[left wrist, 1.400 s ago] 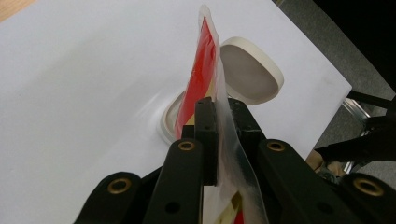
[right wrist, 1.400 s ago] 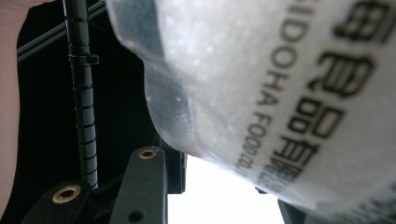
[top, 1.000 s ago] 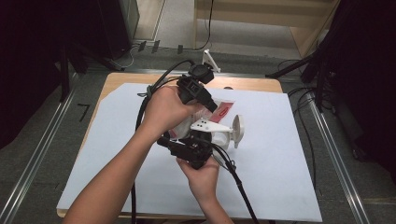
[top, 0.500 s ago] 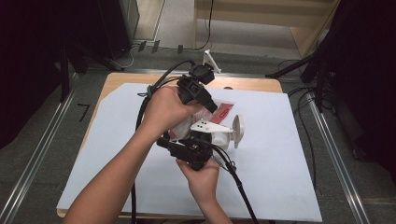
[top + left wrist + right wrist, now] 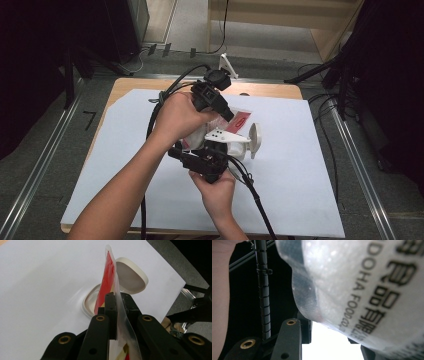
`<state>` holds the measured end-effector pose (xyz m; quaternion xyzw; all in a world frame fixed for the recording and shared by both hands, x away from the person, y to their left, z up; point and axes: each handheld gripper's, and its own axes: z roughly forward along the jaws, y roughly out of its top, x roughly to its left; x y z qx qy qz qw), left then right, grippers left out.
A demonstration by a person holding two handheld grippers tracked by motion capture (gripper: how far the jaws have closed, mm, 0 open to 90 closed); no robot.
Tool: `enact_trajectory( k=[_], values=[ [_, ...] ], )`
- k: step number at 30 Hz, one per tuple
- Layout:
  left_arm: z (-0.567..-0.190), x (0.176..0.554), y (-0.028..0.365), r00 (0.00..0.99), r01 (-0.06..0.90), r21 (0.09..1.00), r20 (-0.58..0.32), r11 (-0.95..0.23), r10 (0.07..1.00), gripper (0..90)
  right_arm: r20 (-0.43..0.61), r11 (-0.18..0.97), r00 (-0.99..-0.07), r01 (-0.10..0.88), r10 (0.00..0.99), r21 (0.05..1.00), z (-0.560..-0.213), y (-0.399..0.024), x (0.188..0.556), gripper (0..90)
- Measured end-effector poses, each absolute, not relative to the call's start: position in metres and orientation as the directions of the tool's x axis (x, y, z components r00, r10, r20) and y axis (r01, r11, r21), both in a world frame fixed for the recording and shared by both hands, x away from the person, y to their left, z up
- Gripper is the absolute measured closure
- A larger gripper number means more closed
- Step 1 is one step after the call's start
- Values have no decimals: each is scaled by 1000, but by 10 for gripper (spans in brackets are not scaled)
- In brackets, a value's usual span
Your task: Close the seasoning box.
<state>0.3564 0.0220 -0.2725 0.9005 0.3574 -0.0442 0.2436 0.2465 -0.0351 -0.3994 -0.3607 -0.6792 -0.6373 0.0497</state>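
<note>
My left gripper (image 5: 229,116) comes down from the upper middle, shut on the edge of a clear packet (image 5: 241,120) with red print. In the left gripper view the packet (image 5: 108,277) stands on edge between the closed jaws (image 5: 117,297), over the open mouth of a white container (image 5: 88,305) whose flip lid (image 5: 131,277) is swung back. My right gripper (image 5: 220,151) sits low in the middle, its jaws against the white container (image 5: 239,149). In the right gripper view a bag of white grains with black print (image 5: 362,285) hangs close over the jaws (image 5: 329,333).
A white sheet (image 5: 300,190) covers most of the wooden table (image 5: 140,82). A small white stand (image 5: 227,64) sits at the far edge. Black cables (image 5: 250,190) trail from both grippers towards the near side. Metal rails (image 5: 360,170) run along both sides of the table.
</note>
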Motion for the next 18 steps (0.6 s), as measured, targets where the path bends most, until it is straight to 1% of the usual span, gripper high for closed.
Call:
enact_trajectory(
  k=[6,18],
  values=[
    [-272,359,17,741,666,393,-252,-634,622,853,541,-80,-731,563,417,823,-398,-38,247,640],
    [-271,360,16,739,669,400,-264,-627,620,858,525,-67,-733,555,433,829,-396,-40,247,644]
  ],
)
